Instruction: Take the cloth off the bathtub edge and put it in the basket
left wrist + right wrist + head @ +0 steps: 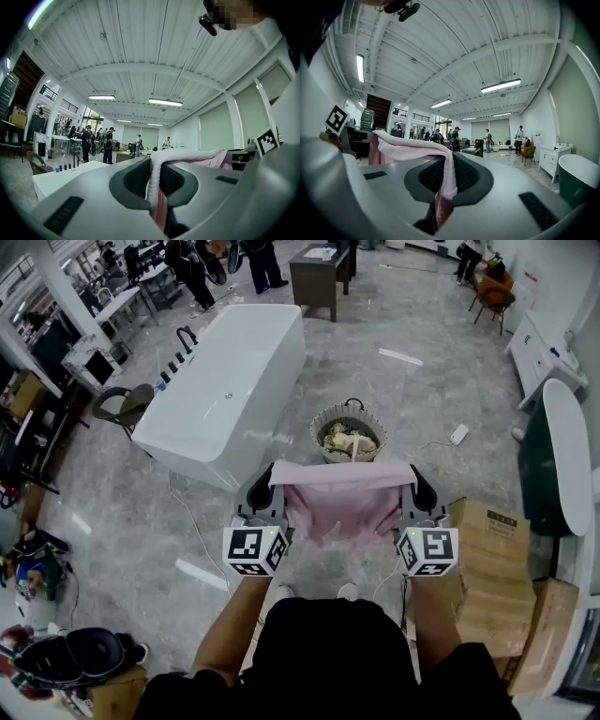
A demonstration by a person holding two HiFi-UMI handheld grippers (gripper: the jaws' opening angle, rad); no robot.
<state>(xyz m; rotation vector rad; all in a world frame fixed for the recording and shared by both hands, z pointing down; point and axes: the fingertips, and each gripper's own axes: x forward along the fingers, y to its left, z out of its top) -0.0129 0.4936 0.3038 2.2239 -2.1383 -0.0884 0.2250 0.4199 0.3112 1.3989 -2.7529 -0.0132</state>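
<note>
Pink cloth (342,507) is off the white bathtub (234,381) and held stretched in the air between both tools, its long axis running left-right across the person's front. The left hand-held gripper (261,493) pinches the cloth's top left corner and the right hand-held gripper (422,491) pinches the top right. Both jaw pairs are pressed onto fabric, and the rest sags below. The wicker basket (323,427) stands on the floor straight ahead of the cloth's middle, just beyond it and about equally near both hands, with some light-coloured contents inside. The bathtub sits off to the front-left, well apart from the cloth. Likely next move: carry the cloth forward, lower it over the basket and release. The head view gives the cloth-to-basket line-up. The gripper views don't show the basket, but they do show fabric folded over and clamped between the dark pads (136,178).
</note>
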